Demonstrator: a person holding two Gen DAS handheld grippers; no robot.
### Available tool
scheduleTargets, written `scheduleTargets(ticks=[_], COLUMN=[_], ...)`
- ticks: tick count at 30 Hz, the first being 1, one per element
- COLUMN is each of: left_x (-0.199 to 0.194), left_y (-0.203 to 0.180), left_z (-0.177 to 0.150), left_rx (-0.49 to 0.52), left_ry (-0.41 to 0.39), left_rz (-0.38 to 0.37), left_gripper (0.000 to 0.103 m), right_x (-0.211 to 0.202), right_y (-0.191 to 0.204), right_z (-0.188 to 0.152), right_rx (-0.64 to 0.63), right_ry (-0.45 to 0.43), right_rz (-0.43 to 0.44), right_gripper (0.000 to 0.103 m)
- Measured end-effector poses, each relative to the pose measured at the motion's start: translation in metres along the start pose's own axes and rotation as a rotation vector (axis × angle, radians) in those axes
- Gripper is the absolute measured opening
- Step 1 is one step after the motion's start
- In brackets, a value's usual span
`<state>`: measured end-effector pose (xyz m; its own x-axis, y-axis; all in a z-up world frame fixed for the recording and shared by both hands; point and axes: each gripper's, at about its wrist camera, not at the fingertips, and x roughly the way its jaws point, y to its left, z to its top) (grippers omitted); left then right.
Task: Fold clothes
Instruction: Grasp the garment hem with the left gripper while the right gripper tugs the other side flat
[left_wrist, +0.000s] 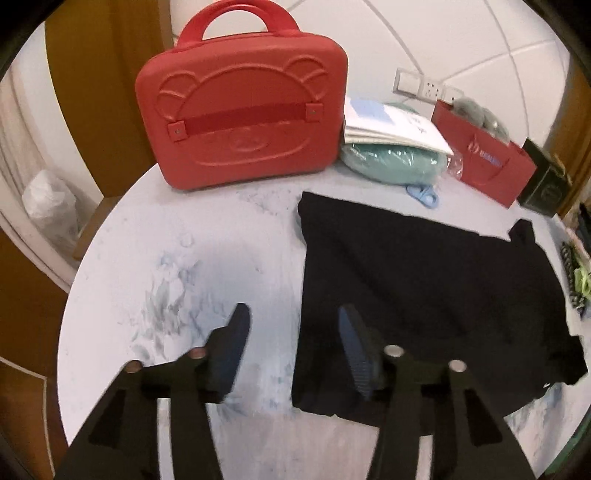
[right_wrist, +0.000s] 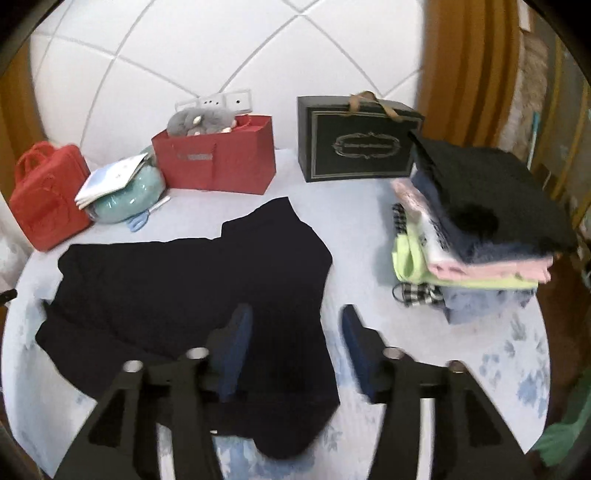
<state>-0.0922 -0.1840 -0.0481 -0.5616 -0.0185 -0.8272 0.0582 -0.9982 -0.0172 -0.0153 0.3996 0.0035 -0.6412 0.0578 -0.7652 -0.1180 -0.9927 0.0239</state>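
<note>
A black garment lies partly folded on the pale blue flowered tablecloth. My left gripper hangs open above the garment's left edge, nothing between its blue pads. My right gripper is also open, raised over the garment's right side, with only cloth and table showing far below the gap. A stack of folded clothes with a black piece on top stands at the right of the table.
A red bear-face case stands at the back left. Beside it lie a teal bundle with papers, blue scissors, a red gift bag and a black box.
</note>
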Motion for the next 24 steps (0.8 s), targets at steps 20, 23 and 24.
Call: scheduleTargets(ticks=[20,23,24], left_x=[0.073,0.067,0.064], left_y=[-0.037,-0.041,-0.041], left_z=[-0.089,-0.089,-0.088], left_rx=[0.107,0.106,0.111], left_ry=[0.170,0.160,0.158], left_rz=[0.023,0.041,0.061], left_gripper=[0.061,0.012,0.007], right_x=[0.037,0.058,0.064], right_y=[0.018,0.026,0.021], right_z=[-0.122,-0.124,-0.122], right_rx=[-0.077,-0.108,-0.085], right_ry=[0.200,0.205,0.218], right_rz=[-0.005,-0.056,-0.086], right_gripper=[0.079,0.033,0.006])
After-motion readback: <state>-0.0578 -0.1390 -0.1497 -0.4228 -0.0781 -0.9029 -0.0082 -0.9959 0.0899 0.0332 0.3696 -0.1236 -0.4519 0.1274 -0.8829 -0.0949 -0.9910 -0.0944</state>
